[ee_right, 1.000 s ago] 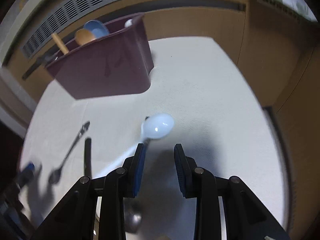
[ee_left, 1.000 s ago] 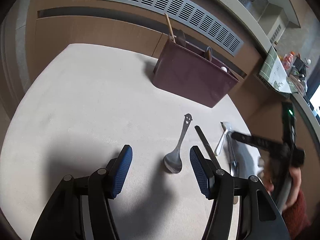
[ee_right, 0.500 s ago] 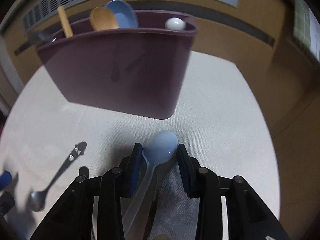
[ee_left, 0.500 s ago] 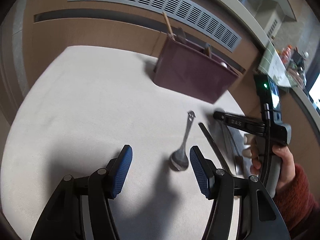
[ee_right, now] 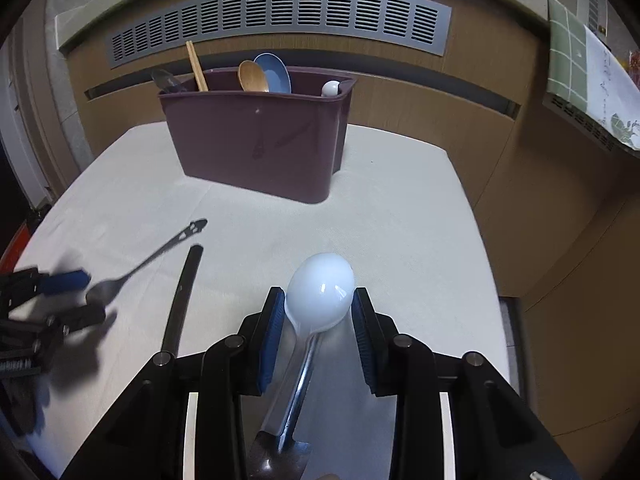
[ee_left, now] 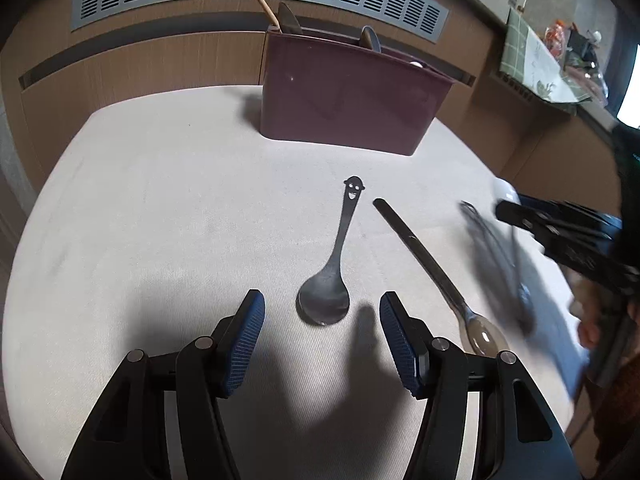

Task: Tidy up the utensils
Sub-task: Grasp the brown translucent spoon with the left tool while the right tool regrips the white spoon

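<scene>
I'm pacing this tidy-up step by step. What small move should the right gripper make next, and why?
Probably close the right gripper on the white spoon. Its bowl sits between the blue pads, whose jaws have just been closing. The maroon utensil caddy stands ahead, open-topped, with other utensils already inside.

Left gripper: black angular arms, blue ribbed pads, round silver screws at the joints. Right gripper: same black frame and blue pads, white stripes along both arms. Dark red knit sleeve at the wrist
</scene>
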`<state>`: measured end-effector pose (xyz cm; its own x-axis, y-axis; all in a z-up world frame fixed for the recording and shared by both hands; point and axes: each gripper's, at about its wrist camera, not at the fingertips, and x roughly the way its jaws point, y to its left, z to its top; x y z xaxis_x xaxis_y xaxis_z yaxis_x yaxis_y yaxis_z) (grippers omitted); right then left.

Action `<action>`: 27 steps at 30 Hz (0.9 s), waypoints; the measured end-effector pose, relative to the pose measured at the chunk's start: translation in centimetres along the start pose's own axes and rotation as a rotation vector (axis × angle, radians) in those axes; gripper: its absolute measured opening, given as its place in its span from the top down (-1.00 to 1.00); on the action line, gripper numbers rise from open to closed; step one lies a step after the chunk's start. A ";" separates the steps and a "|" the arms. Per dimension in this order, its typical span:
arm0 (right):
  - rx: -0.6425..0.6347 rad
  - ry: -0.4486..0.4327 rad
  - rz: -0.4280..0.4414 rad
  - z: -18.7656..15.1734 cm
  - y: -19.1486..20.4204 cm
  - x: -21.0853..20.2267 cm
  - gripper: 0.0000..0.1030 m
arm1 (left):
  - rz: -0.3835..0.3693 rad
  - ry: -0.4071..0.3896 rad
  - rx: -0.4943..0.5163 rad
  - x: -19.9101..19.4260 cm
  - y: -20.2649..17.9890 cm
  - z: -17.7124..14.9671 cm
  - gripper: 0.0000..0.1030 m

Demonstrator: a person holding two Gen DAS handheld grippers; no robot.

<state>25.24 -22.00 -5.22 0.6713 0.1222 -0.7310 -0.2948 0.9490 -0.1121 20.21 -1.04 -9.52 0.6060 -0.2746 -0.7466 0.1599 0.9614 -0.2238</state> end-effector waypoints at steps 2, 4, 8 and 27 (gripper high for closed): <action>-0.014 0.005 -0.011 -0.9 -0.2 -0.3 0.41 | 0.029 0.004 0.014 0.3 -0.1 0.2 -0.17; -0.022 0.008 -0.002 -1.4 0.3 -0.8 0.41 | 0.078 0.008 0.032 0.7 -0.1 0.4 -0.17; -0.044 -0.001 0.055 -2.4 0.4 -1.0 0.40 | 0.136 0.010 0.037 1.0 0.1 0.7 -0.17; -0.037 -0.009 0.073 -3.7 -0.7 -2.9 0.37 | 0.072 0.019 -0.019 0.7 -0.7 0.6 -0.16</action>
<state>20.97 -24.04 -5.48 0.6534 0.1931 -0.7319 -0.3680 0.9260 -0.0842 20.96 -1.88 -9.50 0.6004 -0.2051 -0.7729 0.1012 0.9783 -0.1810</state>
